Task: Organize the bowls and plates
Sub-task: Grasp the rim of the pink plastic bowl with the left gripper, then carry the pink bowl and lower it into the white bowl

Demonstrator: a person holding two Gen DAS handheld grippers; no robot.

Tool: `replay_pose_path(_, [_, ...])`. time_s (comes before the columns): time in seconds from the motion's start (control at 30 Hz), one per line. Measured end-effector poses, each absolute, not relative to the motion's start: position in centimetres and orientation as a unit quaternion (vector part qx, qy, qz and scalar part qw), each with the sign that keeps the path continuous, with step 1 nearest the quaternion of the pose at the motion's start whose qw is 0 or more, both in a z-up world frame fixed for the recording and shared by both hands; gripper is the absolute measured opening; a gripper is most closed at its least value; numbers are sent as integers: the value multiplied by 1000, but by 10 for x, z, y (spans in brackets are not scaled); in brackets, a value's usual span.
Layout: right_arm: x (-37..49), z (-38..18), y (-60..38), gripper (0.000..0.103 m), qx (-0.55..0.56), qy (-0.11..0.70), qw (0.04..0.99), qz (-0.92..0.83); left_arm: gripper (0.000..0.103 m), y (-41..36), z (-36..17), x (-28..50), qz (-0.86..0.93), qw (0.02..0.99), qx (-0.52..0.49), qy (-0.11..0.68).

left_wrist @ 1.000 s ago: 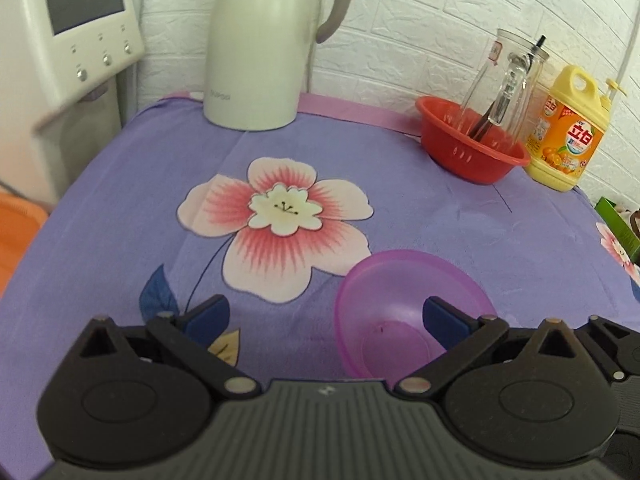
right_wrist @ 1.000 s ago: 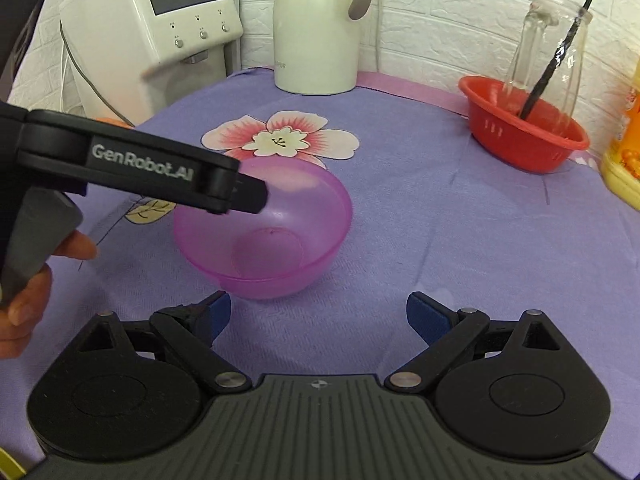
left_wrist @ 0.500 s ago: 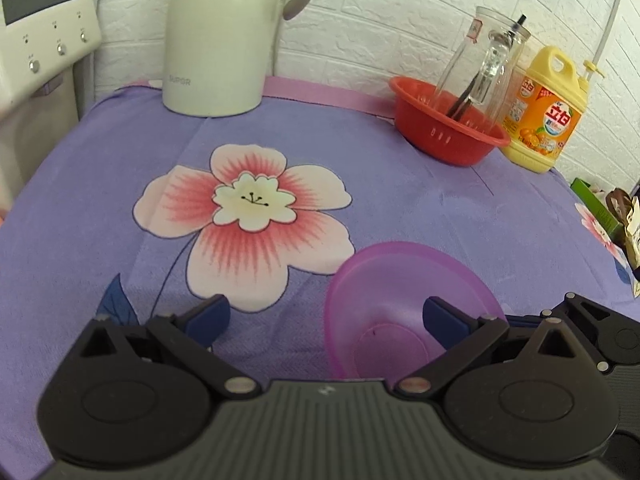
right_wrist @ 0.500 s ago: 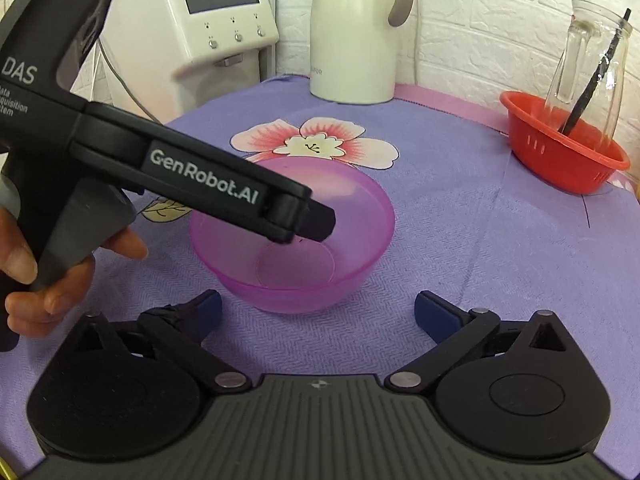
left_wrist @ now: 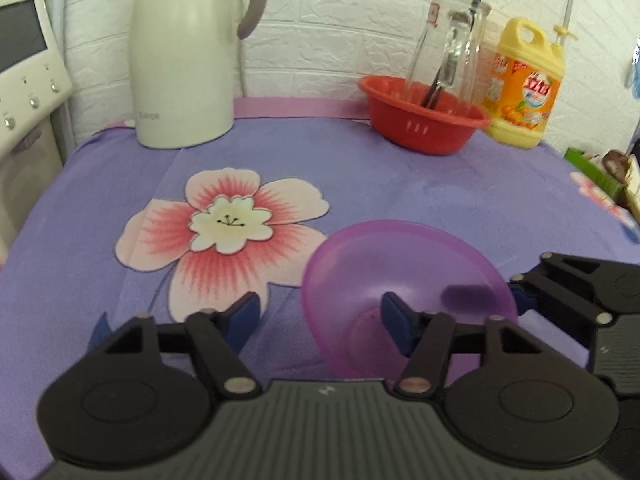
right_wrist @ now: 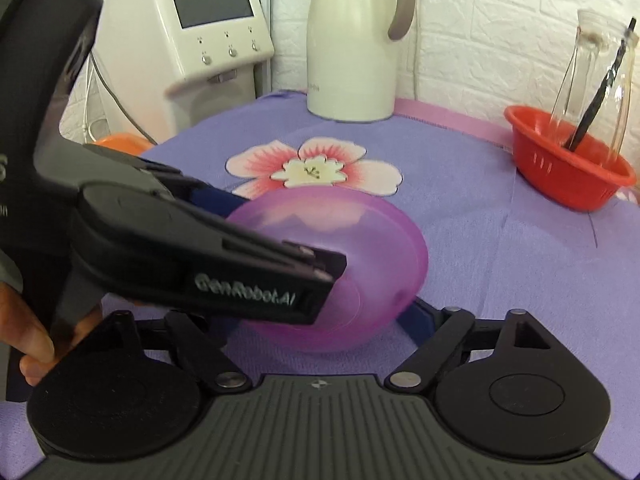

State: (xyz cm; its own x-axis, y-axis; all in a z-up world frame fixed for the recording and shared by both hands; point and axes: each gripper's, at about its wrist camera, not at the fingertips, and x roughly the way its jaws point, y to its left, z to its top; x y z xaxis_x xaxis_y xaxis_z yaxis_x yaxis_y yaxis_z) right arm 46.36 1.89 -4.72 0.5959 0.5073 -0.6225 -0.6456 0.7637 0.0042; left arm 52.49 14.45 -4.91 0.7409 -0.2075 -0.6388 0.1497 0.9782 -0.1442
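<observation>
Purple floral cloth (left_wrist: 360, 168), pink bowl (left_wrist: 400, 280) tilted, left gripper (left_wrist: 320, 316) fingers closing astride its rim.

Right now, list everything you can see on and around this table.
tablecloth: 1, purple, flower print
bowl: 1, translucent purple, tilted, front
basket: 1, red, back right
glass carafe: 1, clear, standing in basket
black stick: 1, inside carafe
detergent bottle: 1, yellow, right of basket
jug: 1, white, back left
appliance: 1, white, screen, left of tablecloth
left gripper: 1, black, jaws closing, bowl's wall between them
right gripper: 1, black, facing bowl
hand: 1, holding left gripper
</observation>
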Motion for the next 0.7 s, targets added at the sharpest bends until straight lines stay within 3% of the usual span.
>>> replay_pose_path(0.4, [416,8,-15,103,-120,262,903,317,55,111,9,467,-123,942,-61,306])
replay_pose_path(0.7, [306,47,-103,103,-114,242,915,302,54,30,39,366,-203,925,-70,315])
